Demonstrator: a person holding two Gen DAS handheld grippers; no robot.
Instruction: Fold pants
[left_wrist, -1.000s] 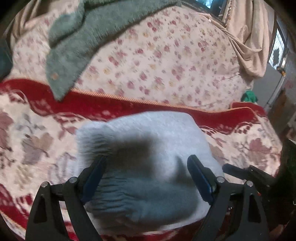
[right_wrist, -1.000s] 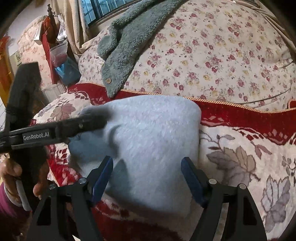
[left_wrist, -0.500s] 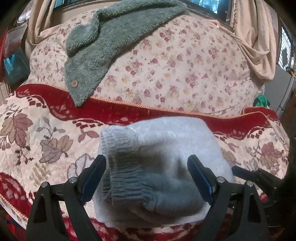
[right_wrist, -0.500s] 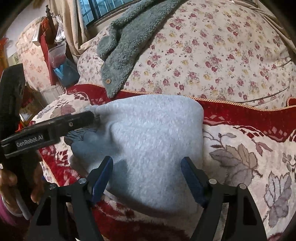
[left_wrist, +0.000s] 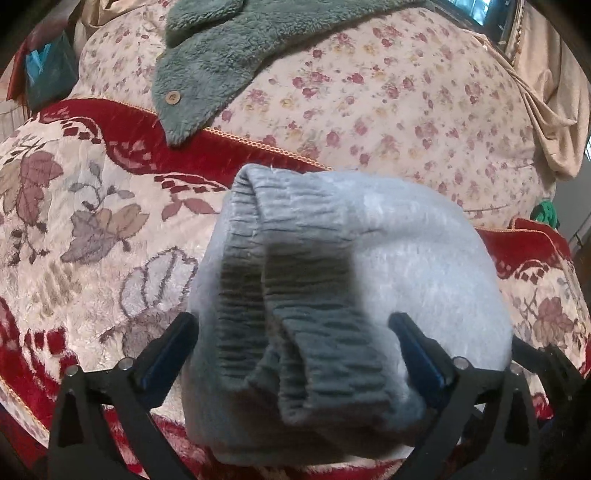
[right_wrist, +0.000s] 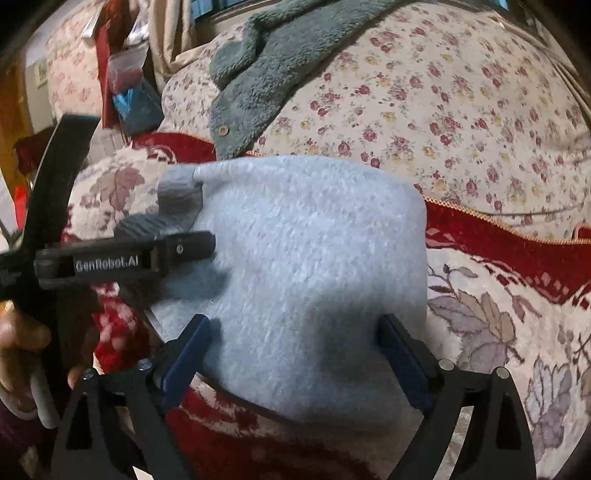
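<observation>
The light grey-blue fleece pants (left_wrist: 369, 258) lie folded into a compact bundle on the red and cream leaf-patterned blanket (left_wrist: 92, 229). The darker ribbed waistband (left_wrist: 295, 314) lies on top at the near left end. My left gripper (left_wrist: 295, 350) is open, its fingers straddling the waistband end. In the right wrist view the pants (right_wrist: 314, 258) fill the middle. My right gripper (right_wrist: 291, 354) is open, straddling the bundle's near edge. The left gripper (right_wrist: 177, 251) shows there from the side, over the bundle's left end.
A grey-green fleece garment (left_wrist: 229, 55) with a button hangs over the floral cushion (left_wrist: 406, 110) behind. Beige curtain (left_wrist: 554, 92) hangs at right. A red chair and blue bag (right_wrist: 129, 99) stand off the bed's left.
The left gripper has swung right and closer over the waistband end. The bundle has settled flat. The right gripper has moved slightly closer.
</observation>
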